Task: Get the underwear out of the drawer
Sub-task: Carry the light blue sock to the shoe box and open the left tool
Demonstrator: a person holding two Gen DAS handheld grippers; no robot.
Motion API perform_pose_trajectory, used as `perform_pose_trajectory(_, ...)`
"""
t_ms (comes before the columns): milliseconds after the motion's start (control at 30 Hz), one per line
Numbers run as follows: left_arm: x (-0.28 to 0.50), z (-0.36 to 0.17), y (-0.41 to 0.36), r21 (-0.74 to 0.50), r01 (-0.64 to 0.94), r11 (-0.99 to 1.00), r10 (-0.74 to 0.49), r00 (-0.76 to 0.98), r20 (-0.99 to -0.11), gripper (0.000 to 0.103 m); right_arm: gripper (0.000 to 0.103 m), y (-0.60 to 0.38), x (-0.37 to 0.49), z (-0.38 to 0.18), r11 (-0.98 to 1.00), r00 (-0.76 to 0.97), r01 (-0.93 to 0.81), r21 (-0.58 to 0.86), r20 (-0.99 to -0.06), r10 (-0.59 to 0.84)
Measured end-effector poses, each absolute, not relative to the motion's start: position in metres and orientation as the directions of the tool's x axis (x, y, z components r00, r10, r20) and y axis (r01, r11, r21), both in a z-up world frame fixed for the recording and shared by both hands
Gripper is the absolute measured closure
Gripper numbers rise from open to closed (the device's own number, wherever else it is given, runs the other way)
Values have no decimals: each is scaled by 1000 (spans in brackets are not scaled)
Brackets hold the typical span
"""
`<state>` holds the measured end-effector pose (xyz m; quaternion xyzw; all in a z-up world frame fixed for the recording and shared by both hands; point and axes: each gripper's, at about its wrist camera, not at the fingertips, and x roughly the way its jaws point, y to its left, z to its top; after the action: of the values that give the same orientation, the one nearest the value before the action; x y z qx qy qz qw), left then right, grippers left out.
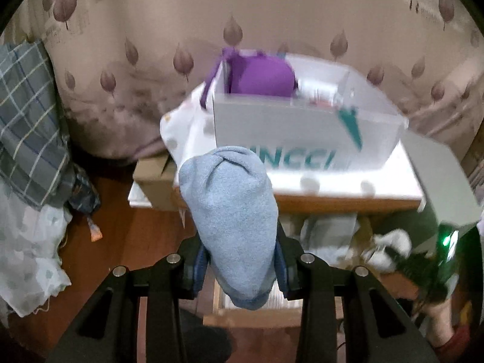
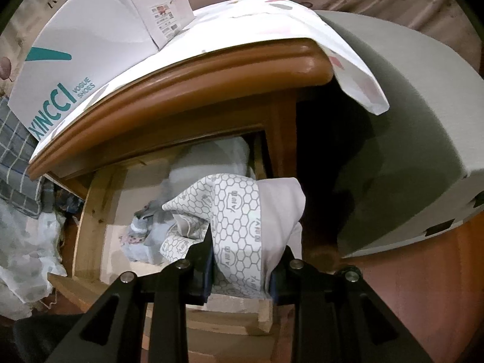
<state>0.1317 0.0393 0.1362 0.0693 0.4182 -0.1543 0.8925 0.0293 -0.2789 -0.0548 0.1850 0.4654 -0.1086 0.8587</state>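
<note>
Closest to the left wrist lens, a bundled light-blue underwear piece (image 1: pixel 231 227) sits clamped between the jaws of the left gripper (image 1: pixel 242 266), held up in the air above the open wooden drawer (image 1: pixel 242 317) rather than inside it. Beyond it stands a white shoebox (image 1: pixel 302 133) on the cloth-covered bedside cabinet (image 1: pixel 348 202), with a purple garment (image 1: pixel 263 78) inside the box and a leaf-patterned curtain (image 1: pixel 136 30) behind.

In the right wrist view, the right gripper (image 2: pixel 240 269) is clamped on a pale underwear piece with a honeycomb-printed waistband (image 2: pixel 239 220), held over the drawer's front right corner. More grey and patterned clothes (image 2: pixel 145 233) lie on the drawer floor (image 2: pixel 133 181), under the cabinet's rounded wooden top edge (image 2: pixel 196 81).
</note>
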Motion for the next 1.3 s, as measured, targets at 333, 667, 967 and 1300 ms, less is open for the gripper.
perform_pose_trajectory(333, 186, 198, 22, -17, 317, 948, -230, 651, -724, 69, 76, -291, 26, -55, 884, 533, 437, 168, -840, -103)
perform_pose_trajectory(667, 255, 215, -32, 15, 345, 939, -222, 638, -738, 68, 76, -300, 28, -57, 860, 520, 484, 160, -843, -135)
perform_pose_trajectory(967, 304, 164, -56, 30, 309, 951, -152, 545, -825, 68, 76, -306, 26, -60, 846, 502, 514, 143, -850, -161)
perform_pose_trajectory(1300, 317, 132, -54, 26, 266, 964, -109, 481, -870, 61, 76, -309, 27, -63, 842, 493, 516, 157, -858, -142)
